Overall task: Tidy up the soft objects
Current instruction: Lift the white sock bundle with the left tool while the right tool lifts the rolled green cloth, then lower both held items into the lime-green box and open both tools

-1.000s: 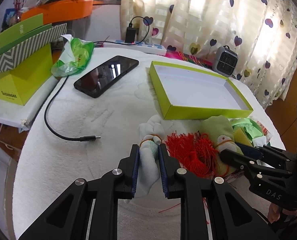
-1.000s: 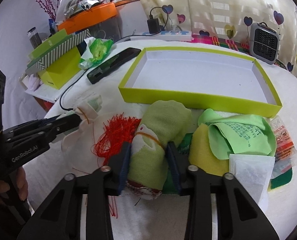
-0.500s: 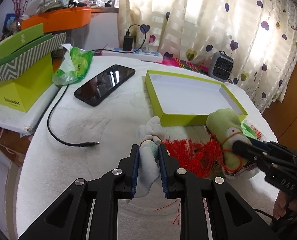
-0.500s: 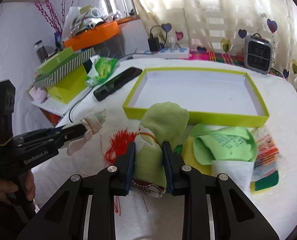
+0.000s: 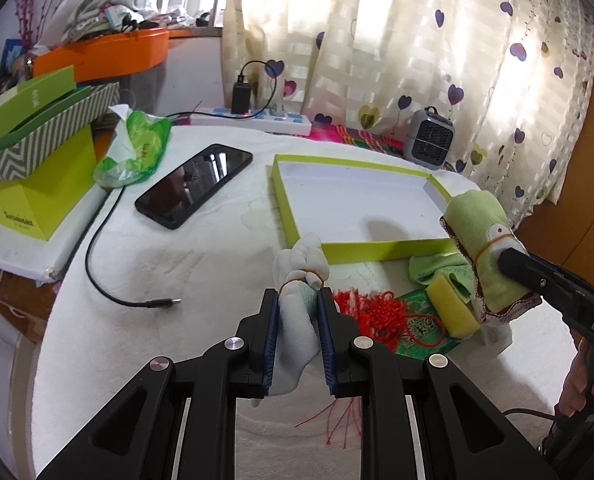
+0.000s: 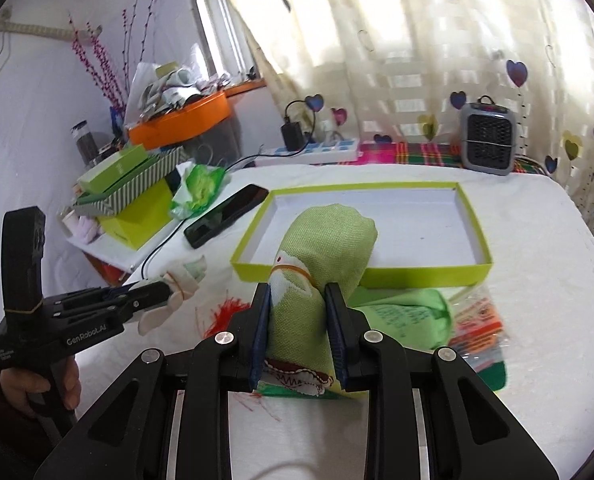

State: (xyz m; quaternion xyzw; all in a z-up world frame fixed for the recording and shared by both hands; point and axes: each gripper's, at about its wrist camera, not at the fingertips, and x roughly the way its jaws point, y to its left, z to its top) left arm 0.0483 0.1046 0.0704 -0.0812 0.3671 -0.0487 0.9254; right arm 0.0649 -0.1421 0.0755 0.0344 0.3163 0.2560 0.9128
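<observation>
White fleecy tabletop (image 5: 185, 264), lower frame: left gripper (image 5: 297, 304) jaws clamp banded white sock bundle (image 5: 299, 280); right gripper (image 6: 300, 296) jaws clamp woven green bundle (image 6: 321, 248), frame ctr.

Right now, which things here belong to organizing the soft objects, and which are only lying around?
Belong to the job:
- white bundle, in left gripper
- green bundle, in right gripper
- lime tray
- red tassel
- yellow sponge
- green cloth

Lying about:
- phone
- cable
- heater
- power strip
</observation>
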